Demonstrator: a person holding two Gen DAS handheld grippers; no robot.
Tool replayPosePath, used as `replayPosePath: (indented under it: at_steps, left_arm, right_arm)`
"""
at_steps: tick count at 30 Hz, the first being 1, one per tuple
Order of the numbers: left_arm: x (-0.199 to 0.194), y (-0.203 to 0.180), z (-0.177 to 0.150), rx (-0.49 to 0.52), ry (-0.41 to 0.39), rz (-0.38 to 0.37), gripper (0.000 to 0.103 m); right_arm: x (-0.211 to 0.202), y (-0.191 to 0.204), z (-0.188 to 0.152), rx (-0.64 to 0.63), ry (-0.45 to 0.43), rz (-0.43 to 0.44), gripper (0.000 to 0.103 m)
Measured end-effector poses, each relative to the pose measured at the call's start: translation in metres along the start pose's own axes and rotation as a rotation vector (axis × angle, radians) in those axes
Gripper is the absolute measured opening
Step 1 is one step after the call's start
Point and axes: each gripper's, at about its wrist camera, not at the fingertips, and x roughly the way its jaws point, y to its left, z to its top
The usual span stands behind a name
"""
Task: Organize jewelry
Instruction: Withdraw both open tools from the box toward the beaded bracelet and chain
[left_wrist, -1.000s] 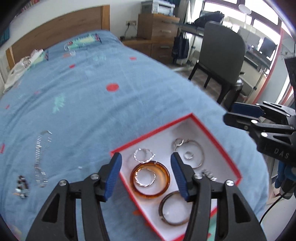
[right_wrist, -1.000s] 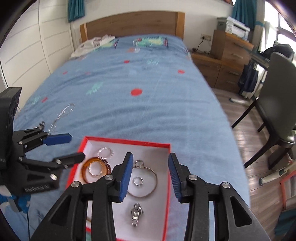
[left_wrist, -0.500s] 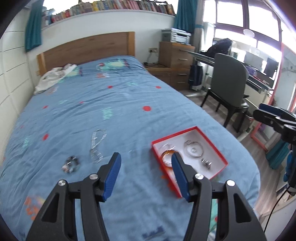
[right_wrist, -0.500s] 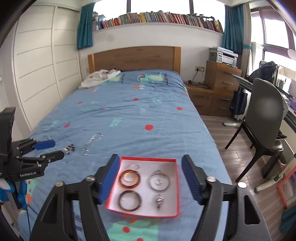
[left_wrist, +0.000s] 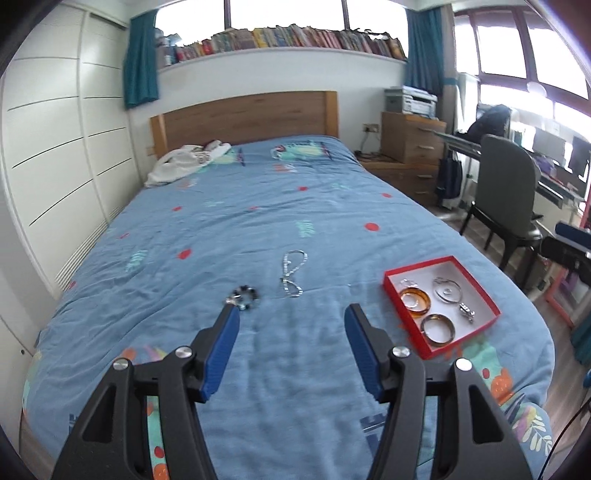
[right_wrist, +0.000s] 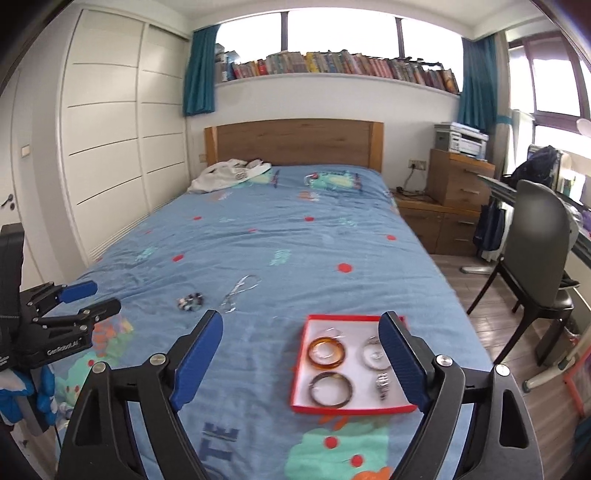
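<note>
Both my hand-held grippers, left (left_wrist: 291, 314) and right (right_wrist: 301, 325), are opening and empty above the bed (left_wrist: 258, 221), since the silver chain (left_wrist: 291, 273) and beaded bracelet (left_wrist: 243, 296) lie outside the red box (left_wrist: 480, 295).

Partly seen — hidden, cropped or too small

The right claw (right_wrist: 301, 328) pad covers part of the silver hoop (right_wrist: 373, 355) in the red box (right_wrist: 347, 408); the beaded bracelet (left_wrist: 243, 296) is too small to make out — the right claw's frame is cropped at the left-wrist view's edge.
</note>
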Motion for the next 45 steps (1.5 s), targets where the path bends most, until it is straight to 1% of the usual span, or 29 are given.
replayPosePath:
  at_steps: [5, 10, 16, 24, 28, 32, 37, 41, 45]
  left_arm:
    - [-0.004, 0.022, -0.015, -0.021, -0.001, 0.053, 0.06]
    - [0.011, 0.043, -0.027, -0.05, 0.029, 0.079, 0.062]
    - [0.048, 0.063, -0.041, -0.08, 0.103, 0.09, 0.063]
    - [0.101, 0.081, -0.055, -0.096, 0.192, 0.088, 0.064]
    - [0.132, 0.097, -0.063, -0.127, 0.232, 0.061, 0.064]
    - [0.168, 0.11, -0.065, -0.142, 0.264, 0.021, 0.064]
    - [0.22, 0.122, -0.057, -0.155, 0.296, -0.023, 0.064]
    - [0.262, 0.133, -0.049, -0.181, 0.323, -0.041, 0.064]
    - [0.296, 0.144, -0.04, -0.208, 0.333, -0.051, 0.064]
  right_arm:
    - [0.009, 0.032, -0.01, -0.029, 0.036, 0.035, 0.085]
    - [0.028, 0.052, -0.022, -0.038, 0.087, 0.083, 0.085]
    - [0.061, 0.066, -0.033, -0.042, 0.151, 0.116, 0.085]
    - [0.11, 0.072, -0.041, -0.037, 0.216, 0.145, 0.085]
    - [0.144, 0.08, -0.04, -0.044, 0.257, 0.173, 0.081]
    - [0.189, 0.09, -0.036, -0.053, 0.296, 0.207, 0.077]
    - [0.245, 0.099, -0.029, -0.049, 0.336, 0.244, 0.072]
    - [0.29, 0.105, -0.024, -0.049, 0.364, 0.261, 0.069]
    - [0.33, 0.111, -0.019, -0.057, 0.383, 0.268, 0.068]
